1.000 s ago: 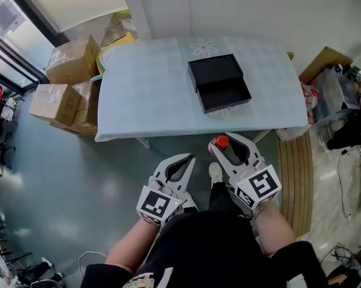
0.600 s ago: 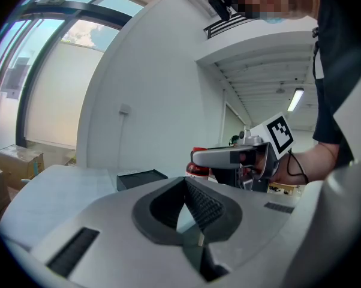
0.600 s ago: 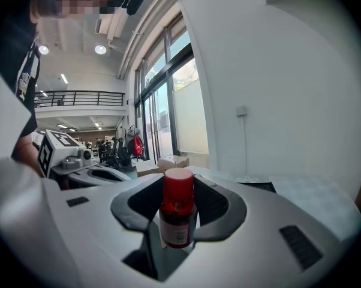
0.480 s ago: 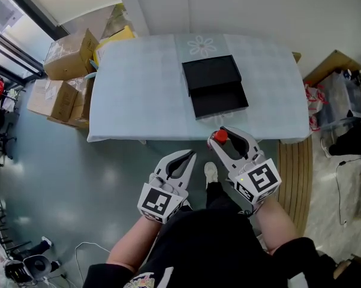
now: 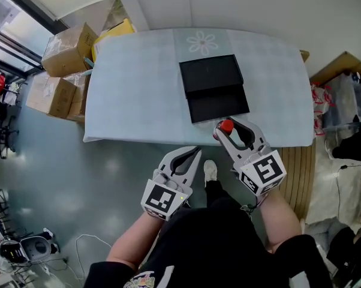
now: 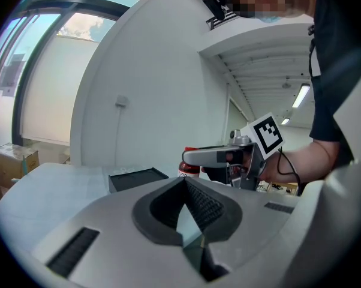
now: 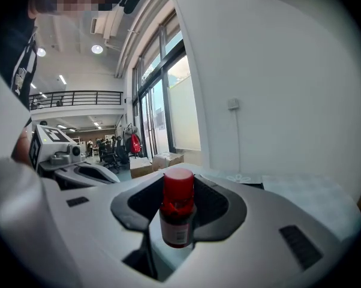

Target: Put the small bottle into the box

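Head view: left gripper (image 5: 193, 152) hangs short of the table (image 5: 132, 95), jaws closed together on nothing. The black box (image 5: 218, 104) lies open on the table, and at its near edge the right gripper (image 5: 233, 128) has its jaws clamped on the small bottle (image 5: 226, 125), red cap showing. Step in hand reads as the carry; the next move likely calls for bringing the bottle over the open compartment, lowering it, then releasing.

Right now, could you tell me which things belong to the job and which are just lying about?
Job: small bottle, held in the right gripper; black box on the table.
Lying about: cardboard boxes and a yellow box beside the table.
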